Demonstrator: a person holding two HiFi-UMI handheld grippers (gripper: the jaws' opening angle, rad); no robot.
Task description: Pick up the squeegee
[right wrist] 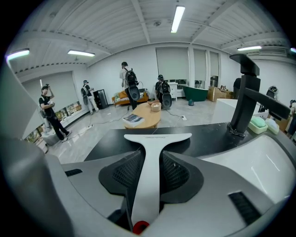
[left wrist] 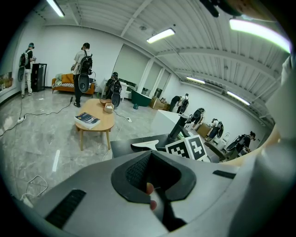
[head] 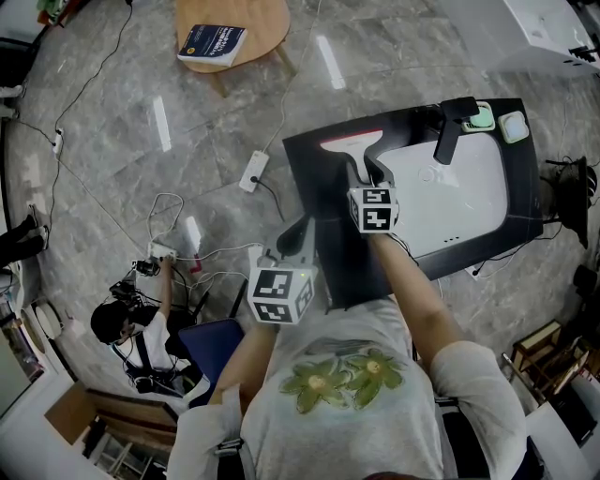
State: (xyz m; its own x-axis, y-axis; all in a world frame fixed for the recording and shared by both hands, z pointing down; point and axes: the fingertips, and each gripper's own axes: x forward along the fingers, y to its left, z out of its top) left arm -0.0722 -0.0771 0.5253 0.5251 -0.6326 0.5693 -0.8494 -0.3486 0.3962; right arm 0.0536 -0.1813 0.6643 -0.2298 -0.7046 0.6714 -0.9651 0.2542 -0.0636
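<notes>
Right hand-held gripper (right wrist: 151, 162) is clamped on the white squeegee (right wrist: 157, 137) handle over the black worktop (right wrist: 208, 139). The smooth handle may slip or twist when lifted.

A book (head: 212, 43) lies on the round wooden table (head: 261, 22).

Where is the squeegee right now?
The squeegee is clamped by its handle in the right gripper; in the head view its blade is over the counter, left of the sink.
</notes>
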